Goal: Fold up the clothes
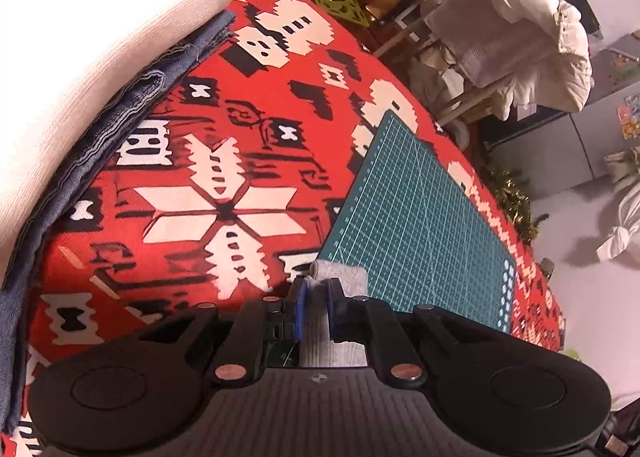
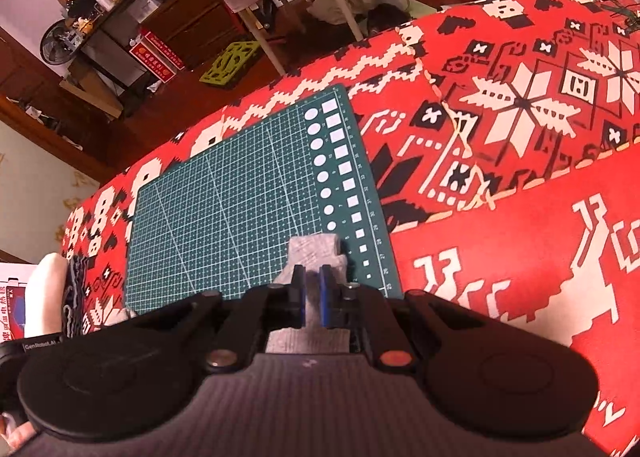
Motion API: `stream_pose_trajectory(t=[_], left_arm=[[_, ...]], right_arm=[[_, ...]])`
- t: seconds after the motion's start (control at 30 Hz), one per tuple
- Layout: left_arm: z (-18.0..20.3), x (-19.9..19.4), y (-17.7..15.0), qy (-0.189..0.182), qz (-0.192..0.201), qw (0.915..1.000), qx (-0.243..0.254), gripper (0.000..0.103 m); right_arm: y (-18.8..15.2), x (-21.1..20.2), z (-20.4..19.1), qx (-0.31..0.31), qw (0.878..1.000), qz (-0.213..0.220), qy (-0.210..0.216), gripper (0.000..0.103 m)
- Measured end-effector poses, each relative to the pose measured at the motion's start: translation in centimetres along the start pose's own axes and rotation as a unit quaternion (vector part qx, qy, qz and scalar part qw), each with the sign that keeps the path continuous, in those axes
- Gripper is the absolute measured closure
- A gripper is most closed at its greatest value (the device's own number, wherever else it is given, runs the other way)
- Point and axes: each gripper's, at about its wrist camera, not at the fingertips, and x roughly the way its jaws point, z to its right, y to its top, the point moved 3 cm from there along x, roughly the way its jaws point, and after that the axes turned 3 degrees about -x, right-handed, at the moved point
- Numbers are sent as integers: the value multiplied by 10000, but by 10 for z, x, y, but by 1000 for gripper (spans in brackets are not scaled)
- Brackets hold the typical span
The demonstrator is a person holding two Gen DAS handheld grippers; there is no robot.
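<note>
Right now, each hand-held gripper pinches a bit of the same grey cloth.

From the left wrist camera, the left hand-held gripper [image 1: 316,307] has its blue pads [image 1: 303,309] close together, with only a thin gap. The grey cloth [image 1: 340,279] sits in that gap and pokes out past the tips. It hangs just over the near edge of the green cutting mat [image 1: 416,217]. The mat lies flat on a red cover [image 1: 224,153] with white and black shapes, spread over the tabletop. The mat is close to the tabletop's right edge in this view. At the left side of the tabletop sits a pile of folded things: a white folded cloth [image 1: 88,37] lies on top of a blue folded cloth [image 1: 120,125].

From the right wrist camera, the right hand-held gripper [image 2: 313,297] is also nearly shut. Its pads [image 2: 325,297] squeeze the grey cloth [image 2: 314,253], which sticks up past the tips. It is over the near right corner of the cutting mat [image 2: 240,193]. The mat's white circles and squares run along its right edge. The red cover [image 2: 500,217] fills the right side of the tabletop. At the far left, the white and blue pile shows a little.
</note>
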Motion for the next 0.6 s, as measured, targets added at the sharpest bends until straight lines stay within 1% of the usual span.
stream_pose_trajectory(t=[0.13,0.23,0.37,0.47,0.6], left_arm=[[7,-12,-1,-236,23,9997,-26,94],[15,-24,-8,-259,26,9996,74,94],[20,-33,-33,-175,-184,9994,224,94],[24,-35,-52,-106,-393,9985,358,94],[24,-41,-78,125,-581,9964,597,94]], right_arm=[[0,-7,1,8,10000,41,23,95],[-7,-18,1,-22,10000,52,9,95],[-21,-36,4,-18,10000,3,-25,95],[-34,-44,5,83,9998,-163,113,95],[-55,-50,1,52,9997,-222,46,97]])
